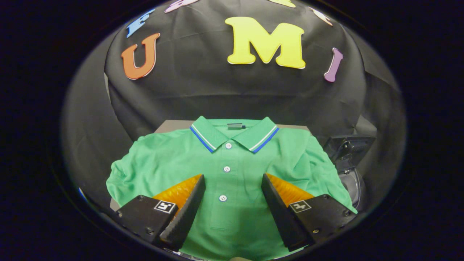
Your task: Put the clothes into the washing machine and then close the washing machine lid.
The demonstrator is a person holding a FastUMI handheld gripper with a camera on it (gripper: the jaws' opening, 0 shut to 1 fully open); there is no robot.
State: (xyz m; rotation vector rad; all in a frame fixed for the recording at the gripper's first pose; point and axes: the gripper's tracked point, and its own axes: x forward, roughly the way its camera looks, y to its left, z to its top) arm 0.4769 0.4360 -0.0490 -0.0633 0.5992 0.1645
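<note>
- Green polo shirt (232, 170) lies spread flat, front up, directly under and ahead of the gripper (232, 188); its button placket runs straight away between the two fingers.
- The fingers stand wide apart, gripping nothing, one over each side of the shirt's chest (whether the tips touch the cloth is hard to tell).
- The collar (233, 134) sits beyond the fingers, so the shirt's long axis lines up with the gripper's forward direction.
- Off to the right of the right finger, past the sleeve, is a dark object with a round opening (349, 163), probably the washing machine; the shirt will likely have to travel that way.
</note>
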